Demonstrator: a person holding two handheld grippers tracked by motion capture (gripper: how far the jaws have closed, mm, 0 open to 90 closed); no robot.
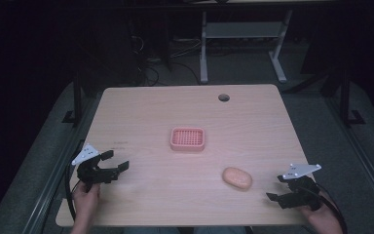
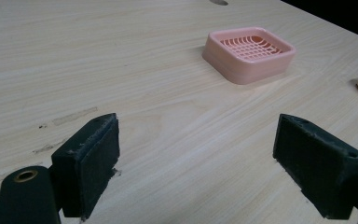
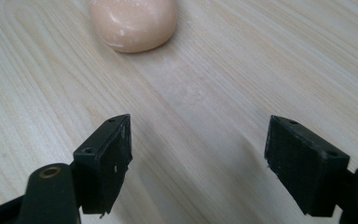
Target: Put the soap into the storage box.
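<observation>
the pale peach oval bar of soap lies flat on the light wooden table, just beside the right gripper, whose jaws stand wide apart and hold nothing. its long axis runs across them. the left gripper, also spread and holding nothing, is well apart from it and faces the pink square slatted plastic soap dish.

the table is pale wood-grain, matt and smooth, with a few faint scuff marks near the left gripper. the soap dish looks like pink moulded plastic with a soft sheen and a slotted grid top. the soap bar is peach, waxy and smooth, flecked with small white marks. both grippers' jaws carry black matt pads, slightly rough at the edges; the right gripper has a brassy metal eyelet by its jaw.
</observation>
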